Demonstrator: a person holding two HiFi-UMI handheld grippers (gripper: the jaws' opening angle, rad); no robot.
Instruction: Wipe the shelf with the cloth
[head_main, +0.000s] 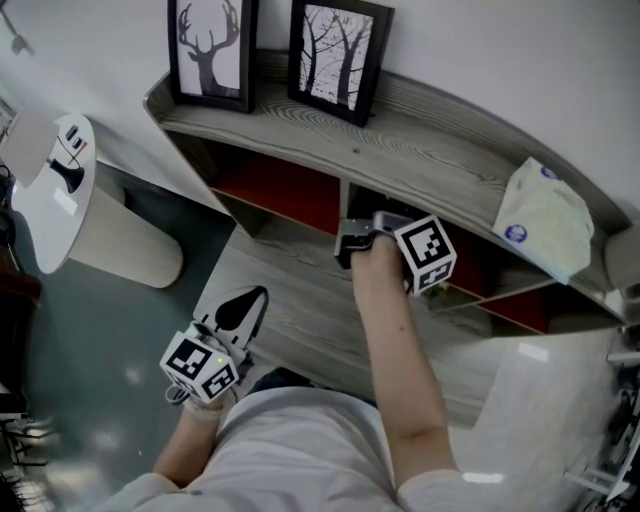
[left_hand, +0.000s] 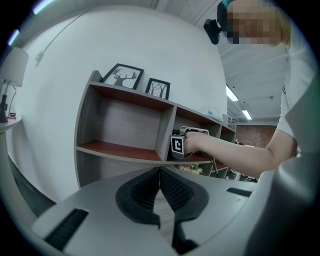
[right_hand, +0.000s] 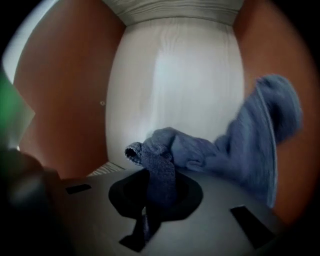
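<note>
A curved grey wooden shelf unit (head_main: 420, 140) with red-brown compartments stands against the wall. My right gripper (head_main: 355, 240) reaches into a middle compartment, so its jaws are hidden in the head view. In the right gripper view the right gripper (right_hand: 157, 187) is shut on a blue cloth (right_hand: 240, 145). The cloth bunches at the jaws and spreads right against the compartment's red-brown side wall (right_hand: 295, 75). The pale back panel (right_hand: 170, 85) lies straight ahead. My left gripper (head_main: 245, 305) hangs low in front of the shelf, shut with nothing in it (left_hand: 160, 185).
Two black-framed pictures, a deer (head_main: 212, 50) and trees (head_main: 335, 55), stand on the shelf top. A white pack (head_main: 545, 220) lies at its right end. A round white table (head_main: 50, 190) stands at the left. Flowers (left_hand: 192, 170) show below the shelf board.
</note>
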